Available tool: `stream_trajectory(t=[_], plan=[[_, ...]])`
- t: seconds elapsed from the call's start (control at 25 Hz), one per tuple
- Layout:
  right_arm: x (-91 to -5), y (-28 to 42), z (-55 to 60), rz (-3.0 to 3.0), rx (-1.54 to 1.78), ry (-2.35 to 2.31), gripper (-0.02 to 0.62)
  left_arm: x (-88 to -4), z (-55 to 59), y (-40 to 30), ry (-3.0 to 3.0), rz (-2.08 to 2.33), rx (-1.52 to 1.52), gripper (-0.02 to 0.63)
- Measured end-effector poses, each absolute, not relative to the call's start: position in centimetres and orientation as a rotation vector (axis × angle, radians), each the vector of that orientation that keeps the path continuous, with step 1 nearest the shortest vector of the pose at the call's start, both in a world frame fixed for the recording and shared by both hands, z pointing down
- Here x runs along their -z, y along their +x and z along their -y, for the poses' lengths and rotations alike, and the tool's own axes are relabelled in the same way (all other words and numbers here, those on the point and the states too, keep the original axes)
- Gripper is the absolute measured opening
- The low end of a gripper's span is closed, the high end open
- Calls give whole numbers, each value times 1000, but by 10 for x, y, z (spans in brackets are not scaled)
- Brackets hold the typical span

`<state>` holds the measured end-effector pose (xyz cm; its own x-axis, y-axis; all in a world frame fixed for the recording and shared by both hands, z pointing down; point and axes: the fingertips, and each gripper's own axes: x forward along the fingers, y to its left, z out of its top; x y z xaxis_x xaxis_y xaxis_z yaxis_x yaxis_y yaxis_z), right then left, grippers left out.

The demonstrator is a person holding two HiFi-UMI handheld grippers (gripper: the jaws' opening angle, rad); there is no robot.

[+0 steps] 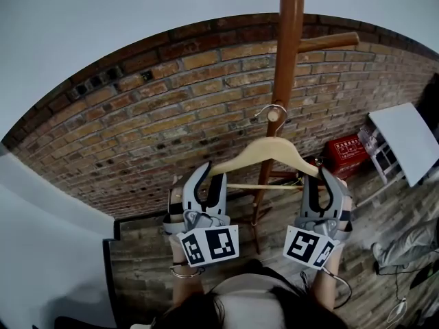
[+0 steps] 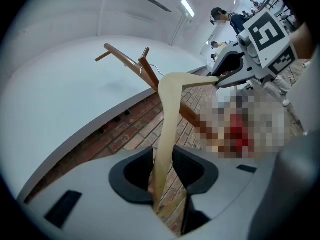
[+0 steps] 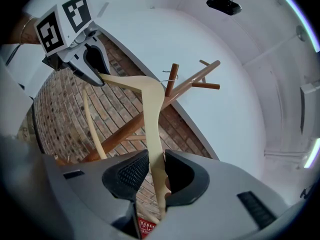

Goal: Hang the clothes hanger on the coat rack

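A pale wooden clothes hanger with a metal hook is held level in front of the brown coat rack. The hook curves over the round end of a short peg; whether it rests on the peg I cannot tell. My left gripper is shut on the hanger's left arm, and my right gripper is shut on its right arm. In the left gripper view the hanger runs up from my left gripper. In the right gripper view the hanger rises out of my right gripper.
A brick wall stands behind the rack. A red box sits on the floor to the right, beside a white table. Higher rack pegs stick out to the right. A person's leg shows at the right edge.
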<state>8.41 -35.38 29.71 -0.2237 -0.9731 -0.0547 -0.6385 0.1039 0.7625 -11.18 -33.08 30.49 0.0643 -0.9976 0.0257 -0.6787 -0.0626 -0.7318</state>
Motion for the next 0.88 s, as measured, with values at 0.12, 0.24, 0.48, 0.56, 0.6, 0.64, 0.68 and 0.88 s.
stream_trajectory(t=[0.12, 0.24, 0.48, 0.56, 0.6, 0.64, 0.68, 0.88], plan=[[-301, 85, 358, 1919, 929, 1565, 115, -308, 335, -111, -1806, -1663, 762, 123], [-306, 86, 361, 1920, 920, 1562, 115, -312, 338, -110, -1810, -1660, 769, 124], [-313, 88, 371, 1926, 896, 1555, 115, -317, 347, -107, -1820, -1653, 791, 124], [-315, 88, 373, 1929, 891, 1552, 115, -319, 349, -107, -1821, -1653, 794, 124], [-316, 88, 374, 1929, 890, 1550, 115, -320, 350, -107, -1822, -1654, 796, 123], [-317, 88, 376, 1928, 888, 1549, 115, -321, 351, -107, -1823, -1654, 798, 124], [-318, 88, 377, 1928, 887, 1547, 115, -322, 353, -107, -1823, -1655, 800, 124], [-324, 88, 382, 1937, 883, 1551, 115, -326, 357, -107, -1818, -1657, 807, 124]])
